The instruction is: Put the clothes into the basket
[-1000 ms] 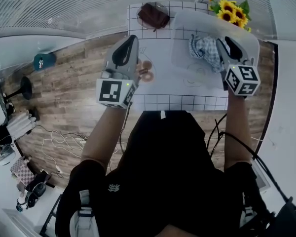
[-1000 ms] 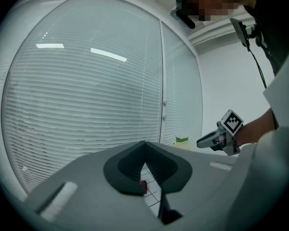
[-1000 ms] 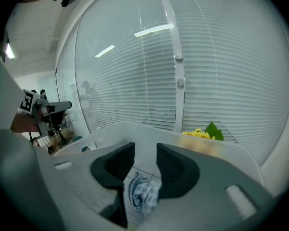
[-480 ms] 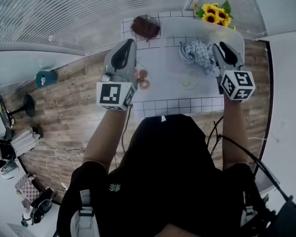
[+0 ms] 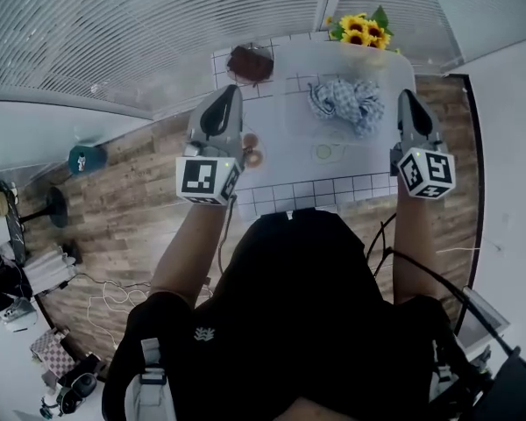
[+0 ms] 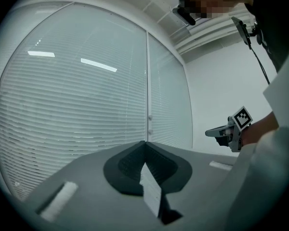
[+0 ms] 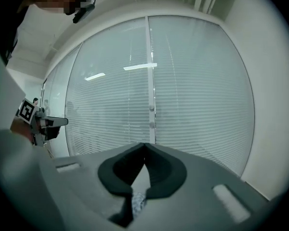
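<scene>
Both rose, left tool (image 5: 227, 92) clenched, right tool (image 5: 407, 97) just snapped shut empty, since the checked cloth (image 5: 346, 102) lies in the basket (image 5: 394, 64).

Cool, even, bright light; heavy fisheye bending and dark vignetted edges

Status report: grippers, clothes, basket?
Left gripper shut, empty; right gripper just closed, empty. Checked cloth in basket. Brown cloth on table. Nothing in the way.
</scene>
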Available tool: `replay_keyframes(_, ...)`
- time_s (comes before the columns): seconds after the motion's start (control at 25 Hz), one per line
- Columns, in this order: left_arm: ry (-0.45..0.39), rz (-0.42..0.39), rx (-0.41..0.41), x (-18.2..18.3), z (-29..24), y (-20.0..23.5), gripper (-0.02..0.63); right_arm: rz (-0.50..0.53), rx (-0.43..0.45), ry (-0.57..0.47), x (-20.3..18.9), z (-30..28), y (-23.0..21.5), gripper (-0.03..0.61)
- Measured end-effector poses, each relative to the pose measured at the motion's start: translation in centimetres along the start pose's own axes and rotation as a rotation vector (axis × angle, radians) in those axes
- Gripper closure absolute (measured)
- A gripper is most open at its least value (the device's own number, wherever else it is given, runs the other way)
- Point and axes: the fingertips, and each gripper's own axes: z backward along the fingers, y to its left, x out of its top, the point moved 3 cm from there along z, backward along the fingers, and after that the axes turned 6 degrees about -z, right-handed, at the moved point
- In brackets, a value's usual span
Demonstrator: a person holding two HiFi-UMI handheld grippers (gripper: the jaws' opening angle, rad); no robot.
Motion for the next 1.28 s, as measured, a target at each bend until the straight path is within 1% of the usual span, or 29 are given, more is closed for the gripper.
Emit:
replay_keyframes(0.2, 0.010, -0.016, -0.029, -0.4, 1.0, -1.9, 0.607, 0.013, -0.019, -0.007, -0.2, 2.5, 0.1, 0.577)
replay_keyframes(0.44, 0.020, -0.014, -0.050, -1.4, 1.4, -3.2, 0.607, 0.021, -0.032, 0.027, -2.0, 4.5, 0.5, 0.577)
replay_keyframes(0.72, 0.028, -0.025, -0.092, -1.6, 1.8, -4.9, 0.607, 0.034, -0.024, 0.030, -2.0, 5.1, 0.8, 0.577)
replay_keyframes(1.28, 0.015, -0.049, -0.069, -0.3, 1.6, -4.7, 0.607, 0.042, 0.002, 0.016, -1.3, 4.5, 0.5, 0.577)
